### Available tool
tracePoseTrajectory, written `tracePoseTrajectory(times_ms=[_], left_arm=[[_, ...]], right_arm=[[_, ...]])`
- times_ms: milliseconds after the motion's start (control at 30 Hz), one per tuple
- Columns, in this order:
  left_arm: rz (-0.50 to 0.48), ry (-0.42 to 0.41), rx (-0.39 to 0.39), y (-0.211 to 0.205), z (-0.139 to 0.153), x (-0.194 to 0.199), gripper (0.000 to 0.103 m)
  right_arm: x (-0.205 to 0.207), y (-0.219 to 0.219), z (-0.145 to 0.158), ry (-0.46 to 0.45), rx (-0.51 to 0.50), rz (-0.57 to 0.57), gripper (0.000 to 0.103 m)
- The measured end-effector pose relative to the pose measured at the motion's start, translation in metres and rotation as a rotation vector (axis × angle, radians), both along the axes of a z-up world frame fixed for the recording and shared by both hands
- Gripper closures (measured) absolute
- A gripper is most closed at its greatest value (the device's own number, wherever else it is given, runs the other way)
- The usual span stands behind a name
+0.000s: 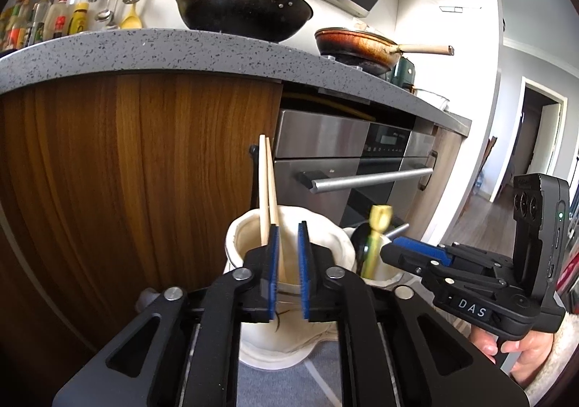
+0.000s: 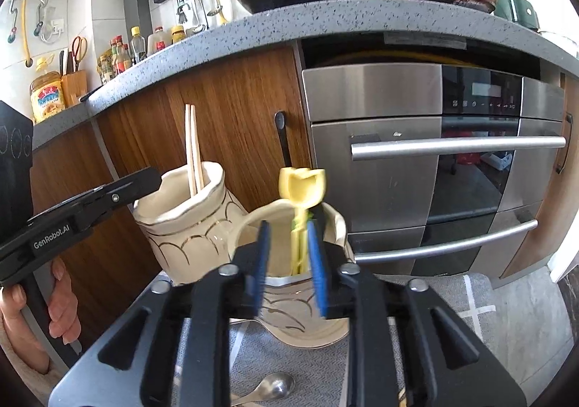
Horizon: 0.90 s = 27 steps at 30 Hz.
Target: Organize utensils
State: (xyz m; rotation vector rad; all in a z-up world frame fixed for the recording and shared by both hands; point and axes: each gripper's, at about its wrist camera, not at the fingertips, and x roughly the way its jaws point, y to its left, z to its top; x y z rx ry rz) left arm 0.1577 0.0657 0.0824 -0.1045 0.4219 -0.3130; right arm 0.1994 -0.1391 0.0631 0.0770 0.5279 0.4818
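Observation:
Two wooden chopsticks [image 1: 267,182] stand upright in a cream ceramic holder [image 1: 325,244], leaning on its left rim. My left gripper [image 1: 288,229] hovers over that holder, open a little, its blue pads clear of the sticks. Beside it is a second cream holder [image 2: 253,222], which contains a yellow utensil with a tulip-shaped handle [image 2: 302,186] and a black-handled utensil [image 2: 282,139]. My right gripper [image 2: 286,229] is open, with the yellow stem between its pads and free of them. From the left wrist, the right gripper [image 1: 392,249] is seen side on.
A metal spoon [image 2: 275,389] lies on the grey mat [image 2: 318,370] in front of the holders. Behind stand a wooden cabinet door [image 1: 126,171] and a steel oven [image 2: 434,171]. On the speckled counter [image 1: 144,48] above are a black wok [image 1: 246,5] and a frying pan [image 1: 358,45].

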Motion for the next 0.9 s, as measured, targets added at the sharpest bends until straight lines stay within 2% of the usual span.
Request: tracePoseTrajectory(times_ms=[67,133,200,267,333,433,500,600,633,700,767,900], left_arm=[[0.001,-0.012,-0.002,0.000,0.003,-0.004,0.083],[-0.001,-0.017,0.000,0.000,0.005,-0.009,0.081],[-0.002,-0.019,0.003,-0.001,0.008,-0.014,0.075],[-0.001,-0.023,0.006,-0.001,0.010,-0.019,0.064],[0.001,-0.027,0.010,-0.001,0.012,-0.025,0.057],[0.003,-0.026,0.019,-0.002,0.014,-0.033,0.038],[0.005,-0.027,0.027,-0.002,0.014,-0.040,0.034],[0.017,-0.012,0.051,-0.004,0.013,-0.047,0.030],[0.027,-0.005,0.062,-0.004,0.012,-0.049,0.022],[0.050,0.006,0.084,-0.006,0.010,-0.054,0.016],[0.068,0.025,0.108,-0.009,0.006,-0.059,0.010],[0.050,0.060,0.144,-0.017,-0.004,-0.068,0.010]], right_arm=[[-0.003,-0.004,0.003,-0.005,0.006,-0.007,0.078],[-0.008,-0.008,0.006,-0.009,0.012,-0.014,0.071],[-0.013,-0.016,0.009,-0.011,0.021,-0.025,0.060],[-0.018,-0.024,0.011,-0.009,0.028,-0.036,0.055],[-0.023,-0.032,0.014,-0.006,0.031,-0.050,0.048],[-0.033,-0.047,0.020,-0.004,0.037,-0.065,0.036],[-0.040,-0.056,0.023,-0.005,0.038,-0.067,0.024],[-0.051,-0.067,0.029,-0.005,0.037,-0.068,0.016],[-0.055,-0.071,0.030,0.001,0.037,-0.068,0.013],[-0.062,-0.079,0.031,0.011,0.042,-0.065,0.005],[-0.070,-0.088,0.029,0.023,0.041,-0.074,0.006],[-0.082,-0.102,0.019,0.055,0.020,-0.114,0.006]])
